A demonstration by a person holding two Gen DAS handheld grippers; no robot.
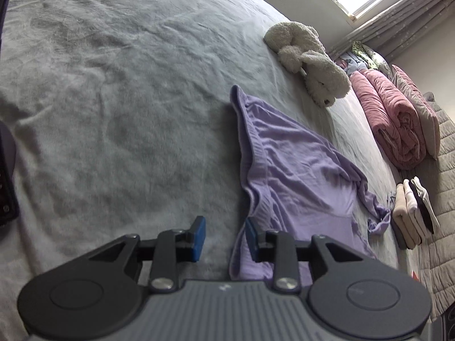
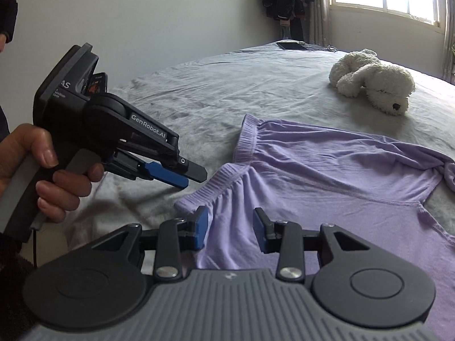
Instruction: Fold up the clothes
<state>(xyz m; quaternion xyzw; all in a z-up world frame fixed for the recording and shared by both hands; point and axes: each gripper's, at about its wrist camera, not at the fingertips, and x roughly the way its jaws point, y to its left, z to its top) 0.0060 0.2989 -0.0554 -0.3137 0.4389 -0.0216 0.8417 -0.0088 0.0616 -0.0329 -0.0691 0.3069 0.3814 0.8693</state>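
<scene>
Nearest the right wrist camera, the right claw (image 2: pixel 230 231) hangs just above the near part of a lilac garment (image 2: pixel 312 170), its two blue-padded fingers standing apart with only cloth below them and nothing pinched. To its left a person's hand (image 2: pixel 42 170) grips the handle of the left claw (image 2: pixel 193 177), which points down toward the garment's ribbed hem from the left; seen from that side, its fingers lie too close in line to judge the gap.

From the left wrist view, the left claw (image 1: pixel 224 237) is open, its right pad at the garment's (image 1: pixel 293 170) near left edge, without closing on it.

The garment is a thin, soft knit in pale purple, spread loosely and creased across a grey bed (image 2: pixel 199 85). A ribbed band runs along its left edge, partly folded over on itself, and a stitched seam crosses the body. Its far right end is bunched into a crumpled tail.

Farther off on the bed lies a white plush dog (image 2: pixel 375 81), well apart from the garment. In the left wrist view, a rolled pink quilt (image 1: pixel 395 125) and a small stack of folded clothes (image 1: pixel 412 213) sit at the right, beyond the bed's edge.
</scene>
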